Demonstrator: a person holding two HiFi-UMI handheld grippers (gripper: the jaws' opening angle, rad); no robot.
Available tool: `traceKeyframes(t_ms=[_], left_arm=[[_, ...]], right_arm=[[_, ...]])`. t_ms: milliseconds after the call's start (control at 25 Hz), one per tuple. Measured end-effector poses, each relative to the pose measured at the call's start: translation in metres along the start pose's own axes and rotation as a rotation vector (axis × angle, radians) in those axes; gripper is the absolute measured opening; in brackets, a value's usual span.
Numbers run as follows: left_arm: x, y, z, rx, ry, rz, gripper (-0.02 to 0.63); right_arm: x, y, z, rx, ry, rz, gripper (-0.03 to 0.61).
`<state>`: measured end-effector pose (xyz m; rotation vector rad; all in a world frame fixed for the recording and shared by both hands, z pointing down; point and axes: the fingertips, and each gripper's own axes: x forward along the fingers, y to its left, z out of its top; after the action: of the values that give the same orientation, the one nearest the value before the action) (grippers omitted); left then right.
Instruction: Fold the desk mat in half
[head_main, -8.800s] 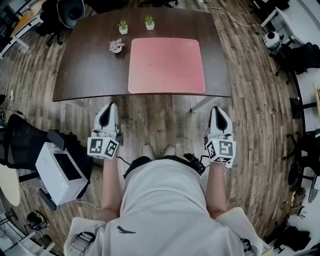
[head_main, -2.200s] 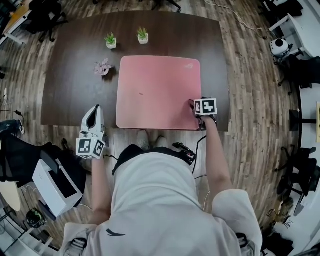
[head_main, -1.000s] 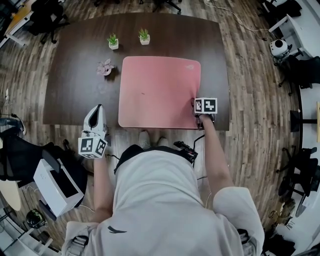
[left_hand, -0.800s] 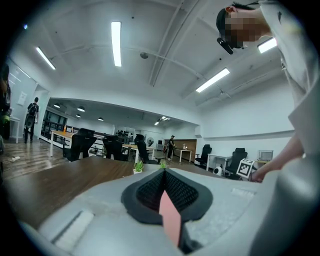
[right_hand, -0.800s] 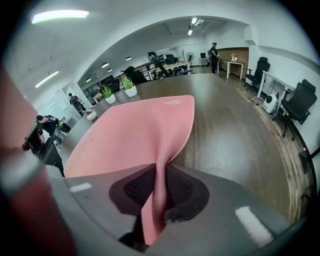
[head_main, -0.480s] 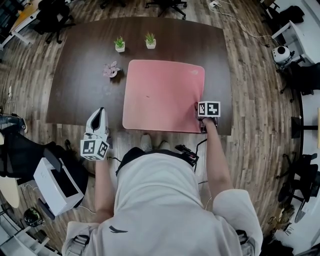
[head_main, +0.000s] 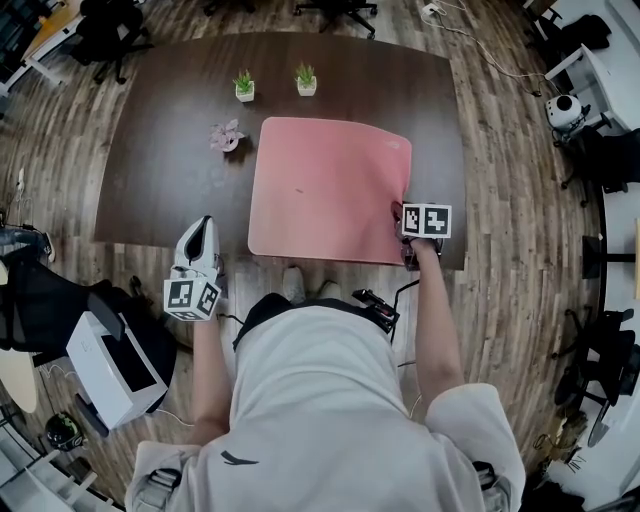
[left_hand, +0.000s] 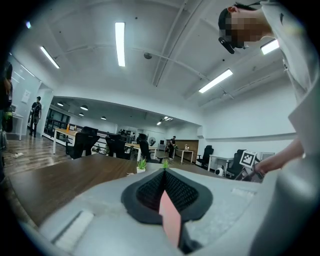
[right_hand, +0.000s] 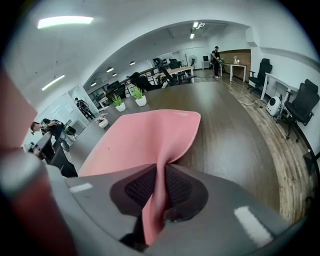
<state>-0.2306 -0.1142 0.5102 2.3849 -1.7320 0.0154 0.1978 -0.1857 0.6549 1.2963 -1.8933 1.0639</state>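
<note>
The pink desk mat (head_main: 325, 185) lies flat on the dark wooden table (head_main: 170, 150), except at its near right edge. There my right gripper (head_main: 405, 215) pinches it. In the right gripper view the mat's edge (right_hand: 165, 150) curls up off the table and runs between the closing jaws of my right gripper (right_hand: 161, 172), whose pads press on it. My left gripper (head_main: 200, 228) hangs off the table, below its near edge and left of the mat. Its jaws meet with nothing of the task between them, as the left gripper view shows (left_hand: 164, 172).
Two small green potted plants (head_main: 244, 85) (head_main: 306, 78) stand at the table's far side. A pinkish potted plant (head_main: 227, 135) sits just left of the mat's far corner. A white box (head_main: 110, 365) rests on the floor at the left. Office chairs stand around.
My right gripper has stayed at the mat's near right edge, sliding slightly toward me. The left gripper has barely moved.
</note>
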Motion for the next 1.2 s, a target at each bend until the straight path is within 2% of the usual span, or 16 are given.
traceKeyframes(t_ms=[480,680,960,1200], left_arm=[[-0.001,0.002,-0.003,-0.027,-0.002,0.006,0.003],[-0.002,0.003,-0.005,-0.036,-0.003,0.014,0.003],[-0.003,0.005,-0.001,-0.039,-0.010,0.036,0.003],[-0.013,0.017,-0.003,-0.042,-0.004,0.076,0.003]], right_arm=[[-0.035,0.072,0.030,-0.033,-0.070,0.175,0.037],[-0.044,0.105,0.043,-0.091,-0.088,0.235,0.037],[-0.046,0.158,0.063,-0.143,-0.095,0.373,0.037],[-0.031,0.200,0.070,-0.231,-0.068,0.418,0.037]])
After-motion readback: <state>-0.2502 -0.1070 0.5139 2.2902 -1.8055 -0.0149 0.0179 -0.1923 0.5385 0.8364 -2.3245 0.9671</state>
